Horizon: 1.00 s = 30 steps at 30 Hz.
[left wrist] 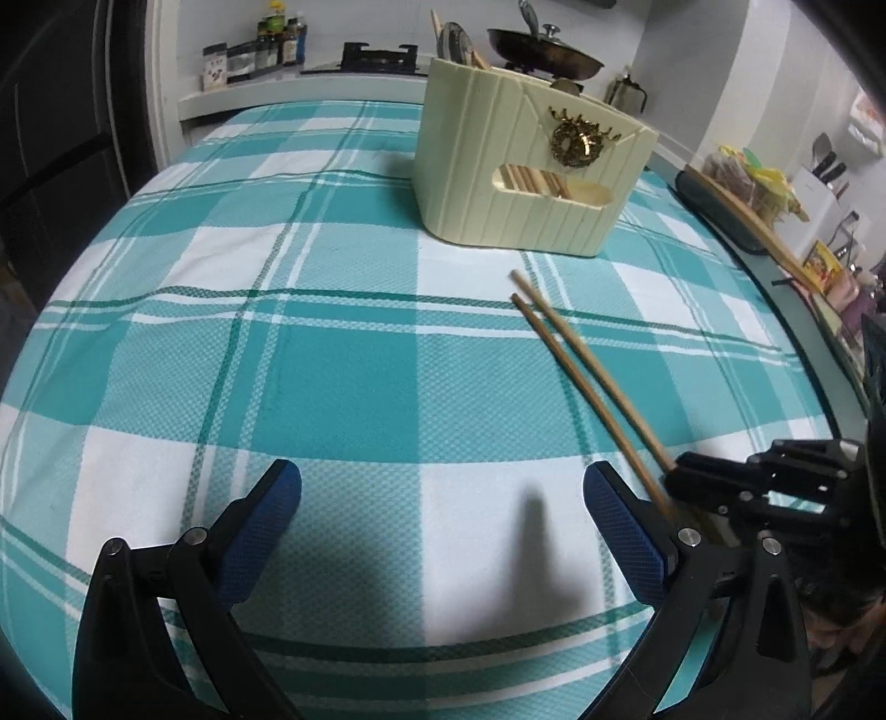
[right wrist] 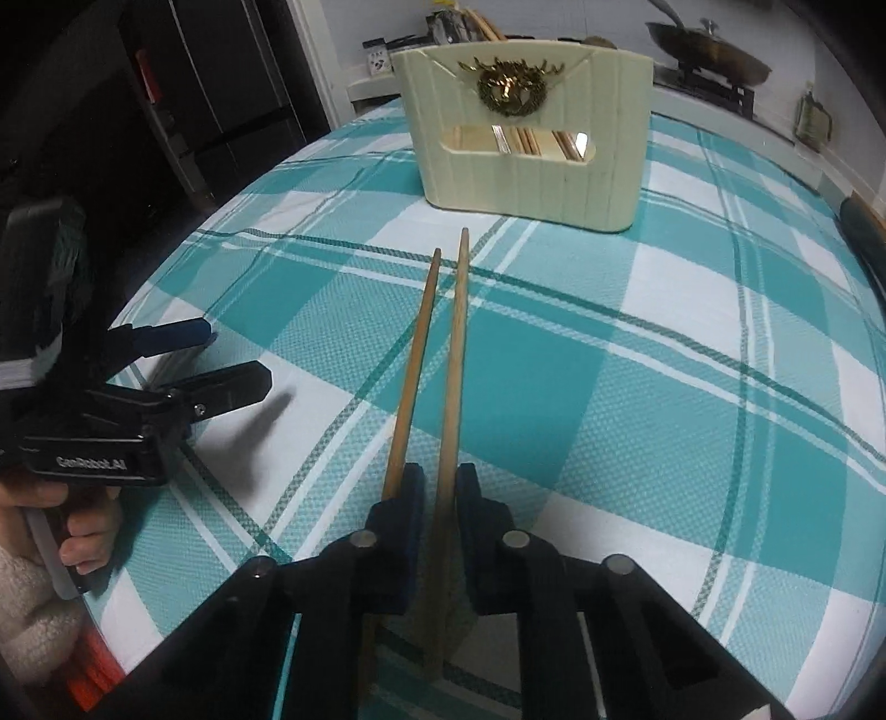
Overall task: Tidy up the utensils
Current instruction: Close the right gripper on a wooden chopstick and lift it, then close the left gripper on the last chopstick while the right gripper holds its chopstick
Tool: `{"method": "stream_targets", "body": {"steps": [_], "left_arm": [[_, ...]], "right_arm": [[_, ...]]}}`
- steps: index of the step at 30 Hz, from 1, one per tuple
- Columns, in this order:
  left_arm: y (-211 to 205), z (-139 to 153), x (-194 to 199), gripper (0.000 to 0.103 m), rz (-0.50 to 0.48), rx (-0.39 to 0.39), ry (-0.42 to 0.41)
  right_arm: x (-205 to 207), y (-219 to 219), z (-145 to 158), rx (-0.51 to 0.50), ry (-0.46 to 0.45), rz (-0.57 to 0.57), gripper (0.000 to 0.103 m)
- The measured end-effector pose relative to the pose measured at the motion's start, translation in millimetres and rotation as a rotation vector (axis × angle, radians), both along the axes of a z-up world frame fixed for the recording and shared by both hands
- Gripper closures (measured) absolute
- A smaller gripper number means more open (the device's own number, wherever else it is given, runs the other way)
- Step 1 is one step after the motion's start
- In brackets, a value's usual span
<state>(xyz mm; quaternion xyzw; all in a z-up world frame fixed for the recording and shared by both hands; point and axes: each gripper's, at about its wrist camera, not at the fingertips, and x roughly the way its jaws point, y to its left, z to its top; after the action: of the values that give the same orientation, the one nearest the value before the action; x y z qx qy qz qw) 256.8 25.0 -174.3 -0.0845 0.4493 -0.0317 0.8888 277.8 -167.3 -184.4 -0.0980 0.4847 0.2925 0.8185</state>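
Observation:
A pair of wooden chopsticks [right wrist: 437, 354] points toward a cream utensil holder [right wrist: 526, 138] with a gold deer emblem and more chopsticks visible through its front slot. My right gripper [right wrist: 440, 487] is shut on the chopsticks' thick ends, holding them low over the teal checked tablecloth. In the left wrist view the chopsticks [left wrist: 576, 360] run from the right gripper [left wrist: 681, 482] toward the holder [left wrist: 526, 166]. My left gripper [left wrist: 443, 498] is open and empty over the cloth, left of the chopsticks; it also shows in the right wrist view [right wrist: 221, 354].
The table under the teal checked cloth [left wrist: 332, 387] ends at a dark edge on the right [left wrist: 775, 277]. Behind it a counter holds spice bottles [left wrist: 277, 39], a stove and a pan [left wrist: 542, 50]. A knife block and clutter stand far right [left wrist: 819, 183].

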Motion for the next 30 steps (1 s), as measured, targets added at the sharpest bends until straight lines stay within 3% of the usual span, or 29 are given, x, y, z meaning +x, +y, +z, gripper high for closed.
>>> {"method": "stream_targets", "body": {"steps": [4,7,10,12,16,24,28,30], "left_arm": [[-36,4,10,0.001,0.0,0.008,0.015],[-70,-2,15,0.001,-0.032,0.08,0.016],[-105,-17,17,0.002,-0.081,0.217,0.049],[-111,-18,10,0.001,-0.092,0.264,0.011],[-103,-20,-2,0.0,-0.163,0.318,0.012],[-52,-16,-6,0.0,-0.202,0.28,0.064],[-47,-18,-2,0.001,-0.255,0.232,0.113],[-54,-15,2,0.001,-0.309,0.252,0.126]], "right_arm": [[-2,-31,2,-0.043,-0.042,-0.2,0.096],[-7,-65,2,0.016,-0.036,-0.32,0.096],[-17,-81,1,0.018,-0.043,-0.35,0.096],[-24,-90,2,0.005,-0.052,-0.359,0.096],[-32,-98,1,0.0,-0.063,-0.384,0.096],[-38,-96,3,-0.032,-0.068,-0.368,0.096],[-34,-98,3,-0.03,-0.035,-0.343,0.095],[-29,-100,6,-0.039,0.002,-0.313,0.092]]}}
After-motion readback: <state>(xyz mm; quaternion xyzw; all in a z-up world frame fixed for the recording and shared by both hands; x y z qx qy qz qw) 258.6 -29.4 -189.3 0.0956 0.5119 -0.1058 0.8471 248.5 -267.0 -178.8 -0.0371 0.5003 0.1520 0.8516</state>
